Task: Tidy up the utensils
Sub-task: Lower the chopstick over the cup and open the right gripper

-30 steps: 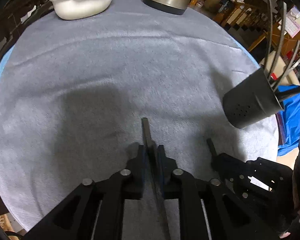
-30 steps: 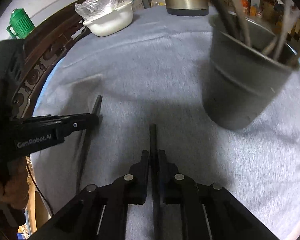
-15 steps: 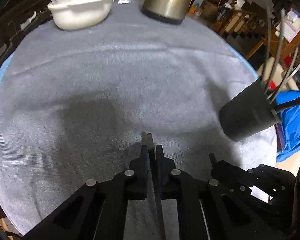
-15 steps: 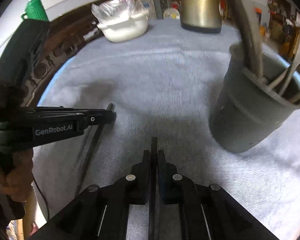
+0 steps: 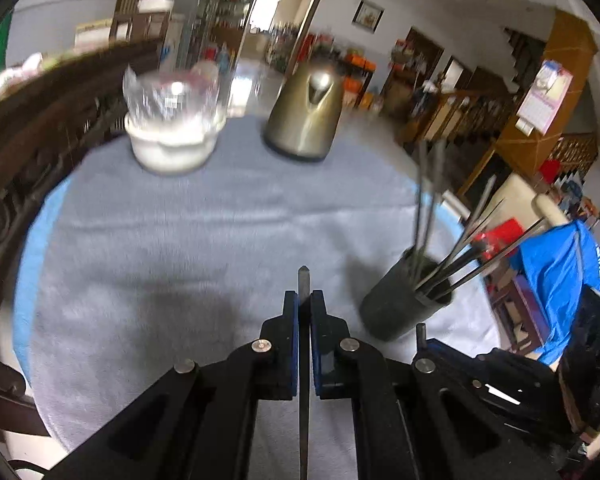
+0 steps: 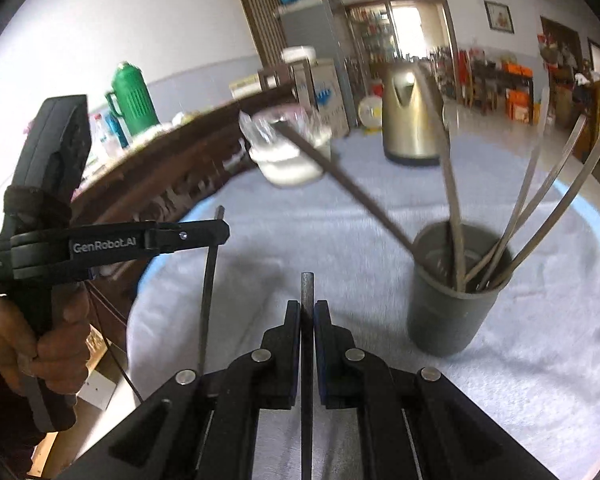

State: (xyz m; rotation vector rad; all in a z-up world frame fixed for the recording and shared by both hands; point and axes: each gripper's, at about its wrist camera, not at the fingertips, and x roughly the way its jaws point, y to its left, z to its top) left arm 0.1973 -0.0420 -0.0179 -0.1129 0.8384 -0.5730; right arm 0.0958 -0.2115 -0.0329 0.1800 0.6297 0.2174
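Observation:
My left gripper [image 5: 304, 300] is shut on a thin dark utensil handle [image 5: 303, 280] that sticks out past the fingertips, above the grey cloth. My right gripper [image 6: 307, 308] is shut on another dark utensil handle [image 6: 307, 286]. A dark grey utensil holder [image 5: 404, 308] stands at the right with several metal utensils leaning out of it; it also shows in the right wrist view [image 6: 452, 296]. The left gripper [image 6: 216, 234] shows from the side in the right wrist view, holding its utensil upright. The right gripper's body [image 5: 480, 380] shows low right in the left wrist view.
A round table under a grey cloth [image 5: 200, 240] bears a white bowl with a plastic bag [image 5: 174, 136] and a brass-coloured kettle [image 5: 306, 116] at the far side. A dark wooden chair back [image 6: 172, 168] stands at the left edge. Blue fabric [image 5: 560, 272] lies beyond the right rim.
Both grippers have lifted and tilted up from the cloth with their utensils held; the views now look across the table into the room instead of down at it.

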